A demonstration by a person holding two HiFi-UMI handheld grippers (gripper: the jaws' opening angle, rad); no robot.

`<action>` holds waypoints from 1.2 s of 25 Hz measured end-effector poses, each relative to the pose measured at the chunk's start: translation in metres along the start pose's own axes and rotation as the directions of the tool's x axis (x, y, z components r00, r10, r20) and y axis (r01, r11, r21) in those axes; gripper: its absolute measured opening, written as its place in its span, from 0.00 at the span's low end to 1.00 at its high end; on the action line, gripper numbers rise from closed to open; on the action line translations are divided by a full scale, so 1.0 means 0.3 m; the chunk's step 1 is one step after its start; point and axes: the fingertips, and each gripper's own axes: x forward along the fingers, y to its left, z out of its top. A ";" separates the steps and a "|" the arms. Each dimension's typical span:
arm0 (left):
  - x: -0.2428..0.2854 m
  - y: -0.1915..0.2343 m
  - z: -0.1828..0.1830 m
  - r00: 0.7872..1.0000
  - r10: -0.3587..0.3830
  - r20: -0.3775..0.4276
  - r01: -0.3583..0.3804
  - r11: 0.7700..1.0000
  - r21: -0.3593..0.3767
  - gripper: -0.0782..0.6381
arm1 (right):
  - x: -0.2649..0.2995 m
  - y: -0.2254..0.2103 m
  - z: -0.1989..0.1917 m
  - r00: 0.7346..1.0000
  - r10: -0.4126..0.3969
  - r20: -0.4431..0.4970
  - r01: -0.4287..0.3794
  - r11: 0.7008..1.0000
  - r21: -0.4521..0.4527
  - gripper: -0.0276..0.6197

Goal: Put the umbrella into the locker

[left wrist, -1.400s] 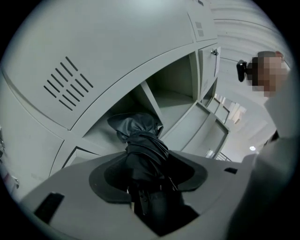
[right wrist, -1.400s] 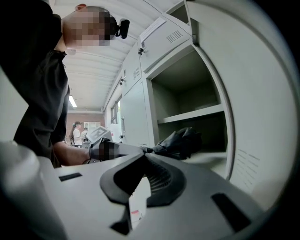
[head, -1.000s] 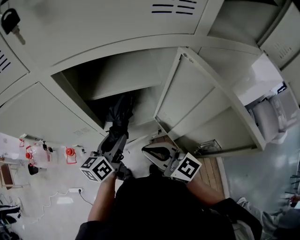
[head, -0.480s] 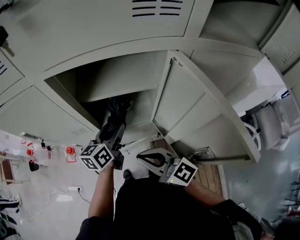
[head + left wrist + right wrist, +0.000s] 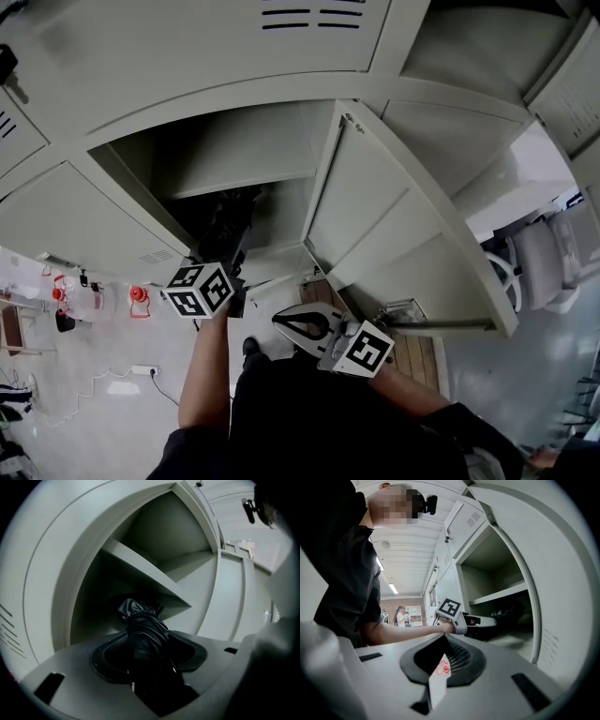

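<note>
A black folded umbrella (image 5: 143, 632) sticks out forward from my left gripper (image 5: 147, 653), whose jaws are shut on its body. Its far end reaches into the open locker compartment (image 5: 234, 155), under the inner shelf (image 5: 246, 180). From the head view, the umbrella (image 5: 231, 217) lies dark inside the opening with the left gripper (image 5: 229, 255) just at the locker's lower edge. The right gripper view also catches the umbrella (image 5: 512, 611) going in. My right gripper (image 5: 281, 321) hangs back near my body, jaws together, holding nothing.
The locker door (image 5: 370, 202) stands swung open to the right of the compartment. Closed locker doors (image 5: 75, 225) surround the opening. A wooden pallet (image 5: 417, 342) lies on the floor below the door; white chairs (image 5: 539, 262) stand at the right. People stand far down the hallway (image 5: 401, 616).
My left gripper has pushed up the picture toward the locker, carrying the umbrella deeper into the compartment. The right gripper has stayed about where it was.
</note>
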 end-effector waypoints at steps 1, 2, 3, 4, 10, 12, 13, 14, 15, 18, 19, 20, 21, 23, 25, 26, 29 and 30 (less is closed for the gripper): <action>0.012 -0.002 0.001 1.000 0.001 -0.002 -0.001 1.000 0.006 0.44 | -0.003 0.001 -0.001 1.000 0.002 -0.001 -0.002 1.000 0.000 0.06; 0.024 -0.004 0.001 1.000 0.003 -0.005 -0.003 1.000 0.009 0.44 | -0.006 0.003 -0.002 1.000 0.003 -0.002 -0.003 1.000 0.001 0.06; 0.036 -0.005 0.002 1.000 0.005 -0.007 -0.005 1.000 0.012 0.44 | -0.008 0.004 -0.002 1.000 0.004 -0.003 -0.004 1.000 0.003 0.06; 0.047 -0.005 0.003 1.000 0.009 -0.010 -0.009 1.000 0.017 0.44 | -0.011 0.006 -0.002 1.000 0.006 -0.002 -0.006 1.000 0.004 0.06; 0.099 0.001 0.001 0.998 0.047 -0.031 -0.044 0.994 0.102 0.44 | -0.023 0.011 -0.005 1.000 0.008 -0.004 -0.008 1.000 -0.002 0.06; 0.115 0.014 -0.002 0.997 0.062 -0.040 -0.058 0.992 0.112 0.44 | -0.024 0.013 -0.004 1.000 0.013 -0.002 -0.013 1.000 -0.003 0.06; 0.123 0.022 -0.004 0.996 0.071 -0.045 -0.065 0.991 0.117 0.44 | -0.023 0.014 -0.003 1.000 0.016 -0.001 -0.016 1.000 -0.003 0.06; 0.130 0.029 -0.005 0.996 0.078 -0.051 -0.072 0.990 0.122 0.44 | -0.022 0.016 -0.004 1.000 0.020 -0.001 -0.020 1.000 -0.002 0.06; 0.138 0.034 -0.005 0.995 0.082 -0.056 -0.075 0.989 0.124 0.44 | -0.021 0.018 -0.005 1.000 0.023 -0.001 -0.023 1.000 -0.001 0.06; 0.166 0.045 0.003 0.994 0.082 -0.070 -0.073 0.989 0.130 0.44 | -0.017 0.020 -0.007 1.000 0.028 -0.001 -0.028 1.000 0.002 0.06; 0.177 0.048 0.008 0.994 0.085 -0.076 -0.074 0.988 0.137 0.44 | -0.017 0.019 -0.008 1.000 0.027 -0.003 -0.027 1.000 0.004 0.06; 0.188 0.052 0.012 0.993 0.088 -0.081 -0.076 0.986 0.146 0.44 | -0.016 0.017 -0.010 1.000 0.026 -0.005 -0.026 1.000 0.005 0.06; 0.199 0.057 0.016 0.992 0.093 -0.085 -0.078 0.985 0.156 0.44 | -0.016 0.014 -0.012 1.000 0.025 -0.006 -0.025 1.000 0.006 0.06; 0.219 0.066 0.021 0.990 0.103 -0.093 -0.086 0.982 0.168 0.44 | -0.017 0.009 -0.014 1.000 0.023 -0.009 -0.023 1.000 0.008 0.06; 0.238 0.075 0.019 0.988 0.111 -0.104 -0.091 0.979 0.181 0.44 | -0.019 0.005 -0.015 1.000 0.021 -0.010 -0.020 1.000 0.009 0.06; 0.248 0.078 0.015 0.987 0.115 -0.111 -0.092 0.977 0.193 0.44 | -0.021 0.002 -0.015 1.000 0.018 -0.009 -0.018 1.000 0.009 0.06; 0.275 0.086 0.006 0.982 0.134 -0.132 -0.099 0.965 0.244 0.44 | -0.028 -0.010 -0.017 1.000 0.004 -0.009 -0.004 1.000 0.013 0.06; 0.282 0.088 0.002 0.981 0.140 -0.138 -0.101 0.961 0.257 0.44 | -0.031 -0.014 -0.019 1.000 -0.001 -0.011 0.002 1.000 0.014 0.06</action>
